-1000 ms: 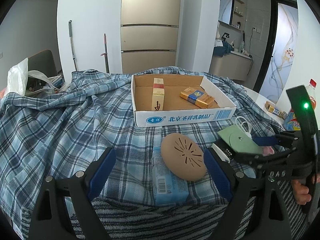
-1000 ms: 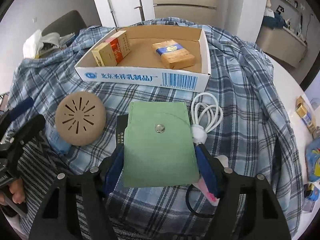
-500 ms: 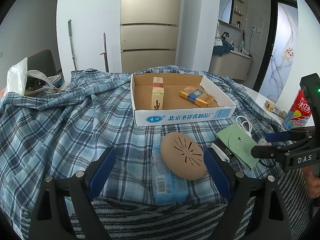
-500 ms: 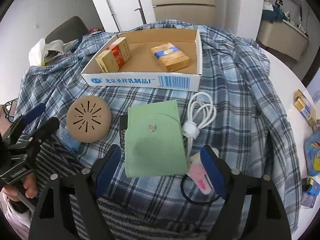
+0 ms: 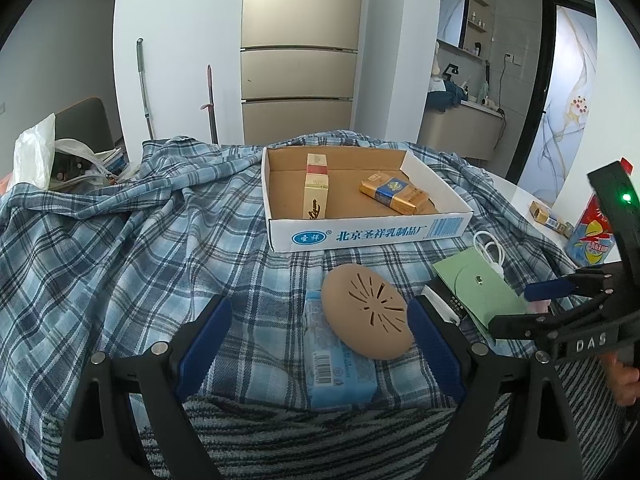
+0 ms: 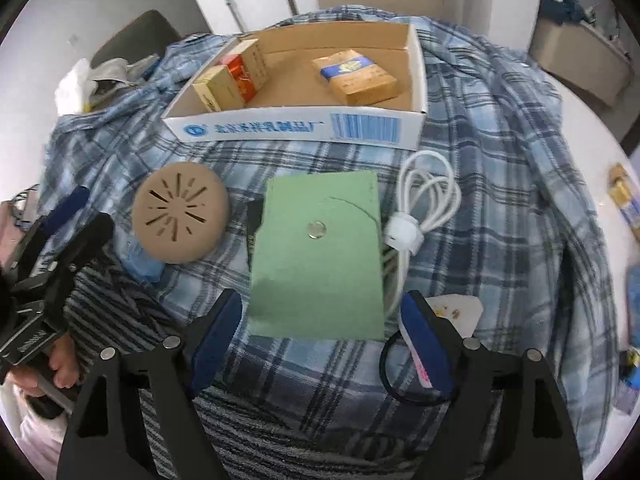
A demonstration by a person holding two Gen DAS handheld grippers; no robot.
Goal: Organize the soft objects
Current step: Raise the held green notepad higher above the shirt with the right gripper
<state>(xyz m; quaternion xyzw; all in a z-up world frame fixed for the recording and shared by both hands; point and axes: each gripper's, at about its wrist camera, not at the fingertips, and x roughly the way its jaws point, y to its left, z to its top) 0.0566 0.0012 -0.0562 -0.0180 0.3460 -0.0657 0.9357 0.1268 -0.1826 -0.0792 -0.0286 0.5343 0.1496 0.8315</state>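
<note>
We read the green pouch (image 6: 318, 254) as the next thing to take: it lies flat on the plaid cloth (image 6: 500, 208), near edge just ahead of the right tongs (image 6: 322, 342), whose jaws stand wide apart on either side of that edge and hold nothing. It looks light, thin and floppy, with a snap at the middle, so we judge a pinch on the near edge should serve, though it may sag or fold once lifted. A dark card (image 6: 253, 216) peeks from under its left side and a white cable (image 6: 424, 208) touches its right, so either may drag along.

The left tongs (image 5: 316, 344) also gape empty, with the tan puff (image 5: 366, 316) between the pads; it leans on a blue tissue pack (image 5: 340, 372). Both look soft and light; we would squeeze the puff gently across its rim.

The box (image 5: 360, 236) beyond is open and shallow; in it are a red and gold pack (image 5: 316, 192) on edge at the left and a gold and blue pack (image 5: 394, 193) lying flat at the right, with bare floor between them
</note>
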